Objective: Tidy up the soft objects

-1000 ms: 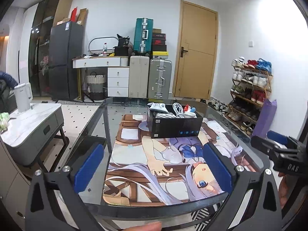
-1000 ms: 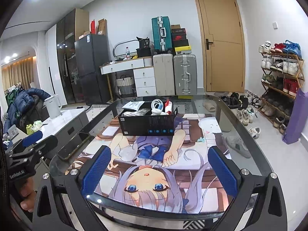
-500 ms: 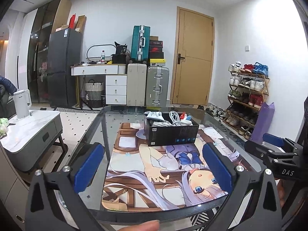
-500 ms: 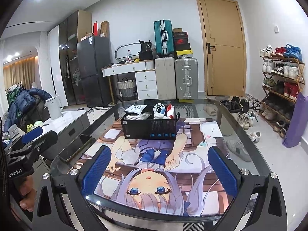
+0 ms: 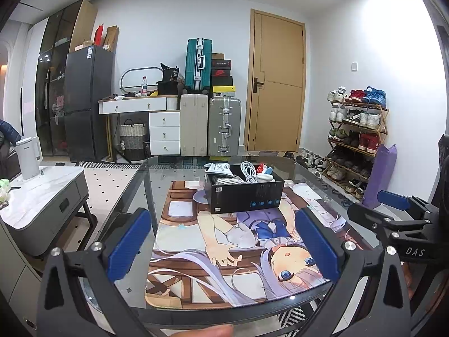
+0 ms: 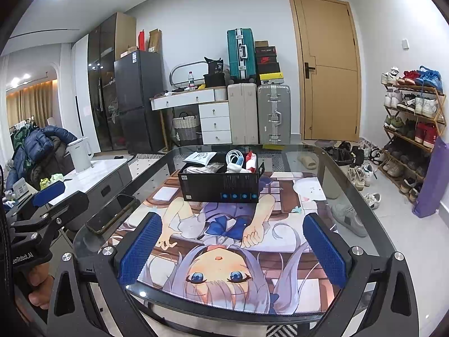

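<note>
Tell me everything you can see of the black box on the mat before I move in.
The black box is an open-topped rectangular carton, looks like printed cardboard, with a white label at one lower corner and a row of small blue icons along its front. It stands upright on the printed mat, toward the far side of the glass table. Inside are a coiled white cable, a silvery packet, a red-and-white item and a white leaflet sticking out. Neither open gripper touches it.

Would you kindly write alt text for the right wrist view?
An open right gripper hovers at the near edge of a glass table, facing a black box of cables and packets on a printed mat. A phone lies left; the left gripper shows at far left.
</note>
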`<state>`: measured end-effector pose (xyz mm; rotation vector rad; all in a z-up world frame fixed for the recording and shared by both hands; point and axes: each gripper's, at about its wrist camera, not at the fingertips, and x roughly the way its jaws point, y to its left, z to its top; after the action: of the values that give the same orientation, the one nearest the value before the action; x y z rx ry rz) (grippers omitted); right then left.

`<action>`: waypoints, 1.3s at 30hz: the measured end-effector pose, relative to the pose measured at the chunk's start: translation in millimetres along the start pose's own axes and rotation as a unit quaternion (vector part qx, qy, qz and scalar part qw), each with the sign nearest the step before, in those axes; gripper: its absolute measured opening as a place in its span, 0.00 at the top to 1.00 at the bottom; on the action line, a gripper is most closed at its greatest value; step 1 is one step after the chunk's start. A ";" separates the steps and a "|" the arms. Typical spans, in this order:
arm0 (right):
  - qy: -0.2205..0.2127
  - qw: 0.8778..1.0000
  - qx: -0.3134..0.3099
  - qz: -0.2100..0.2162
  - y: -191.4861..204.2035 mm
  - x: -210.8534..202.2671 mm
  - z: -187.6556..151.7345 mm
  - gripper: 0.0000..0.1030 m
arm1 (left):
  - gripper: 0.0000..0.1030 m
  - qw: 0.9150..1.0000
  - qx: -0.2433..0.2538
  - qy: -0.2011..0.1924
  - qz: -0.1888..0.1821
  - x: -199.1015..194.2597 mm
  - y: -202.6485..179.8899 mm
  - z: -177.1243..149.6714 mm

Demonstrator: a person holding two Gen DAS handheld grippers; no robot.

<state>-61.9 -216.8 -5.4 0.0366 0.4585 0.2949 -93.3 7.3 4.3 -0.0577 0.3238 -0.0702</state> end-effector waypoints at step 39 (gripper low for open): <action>0.010 1.000 -0.003 0.005 4.0 4.6 -9.2 0.01 | 0.00 1.000 0.002 -0.002 0.001 -3.6 0.0 4.6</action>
<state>-63.2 -212.0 -15.2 0.0305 0.4771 0.3057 -95.3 7.9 9.7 -0.0540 0.3195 -0.0685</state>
